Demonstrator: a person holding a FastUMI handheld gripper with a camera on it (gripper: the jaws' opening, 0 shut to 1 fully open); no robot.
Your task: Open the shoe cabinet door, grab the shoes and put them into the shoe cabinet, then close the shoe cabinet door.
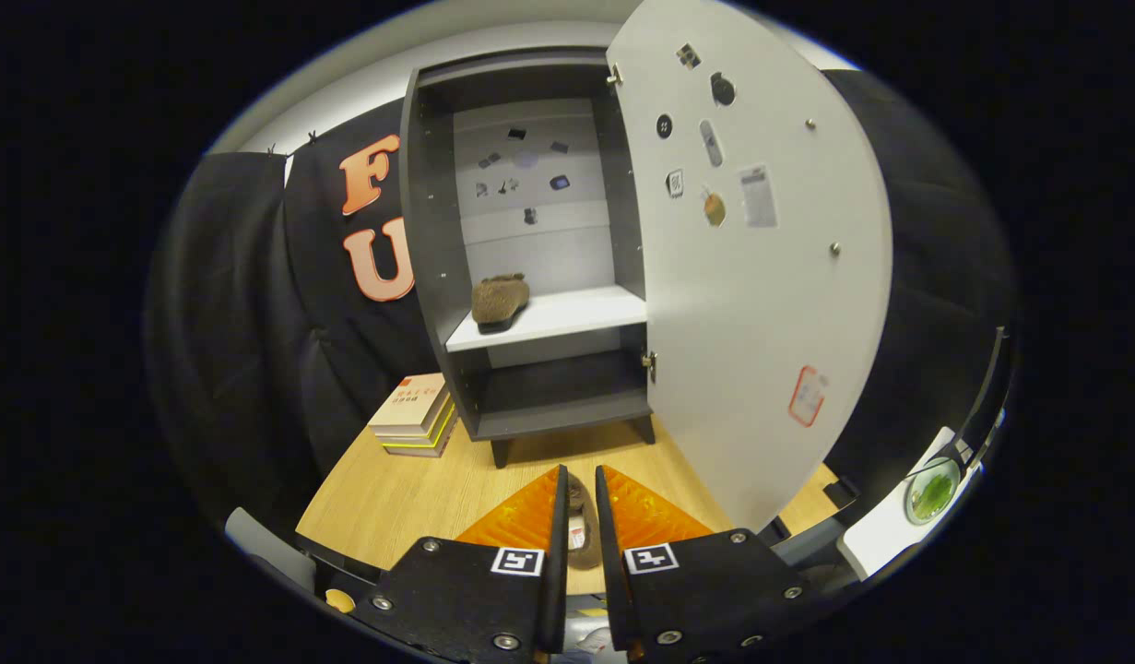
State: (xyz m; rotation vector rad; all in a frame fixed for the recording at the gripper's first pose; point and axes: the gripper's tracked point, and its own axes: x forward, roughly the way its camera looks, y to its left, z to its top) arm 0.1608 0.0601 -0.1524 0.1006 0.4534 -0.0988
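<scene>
Shoe cabinet [438, 277] stands upright on the wooden table [383, 498], door [761, 304] swung wide open to the right, its free edge reaching down close to the right finger. Opening is unobstructed from the front; white shelf [567, 318] splits it into an upper bay w/ lots of headroom and a lower, shorter bay that looks empty. Bare tabletop runs between cabinet feet and fingertips.

Two brown fuzzy shoes. Shoe no. 1 [499, 300] sits on the white shelf, left side, near the front edge, long axis running front-to-back, slightly angled; can't tell toe from heel. Shoe no. 2 [583, 539] is in the narrow gap between the fingers of the gripper [578, 484], long axis along the fingers, pointing toward the cabinet. Fingers are nearly together w/ the shoe in between; whether both actually press on it, can't tell.

One stack of books [418, 415], approx three, lies on the table just left of the cabinet base. A round green item [931, 491] sits on a white surface far right, beyond the door.
</scene>
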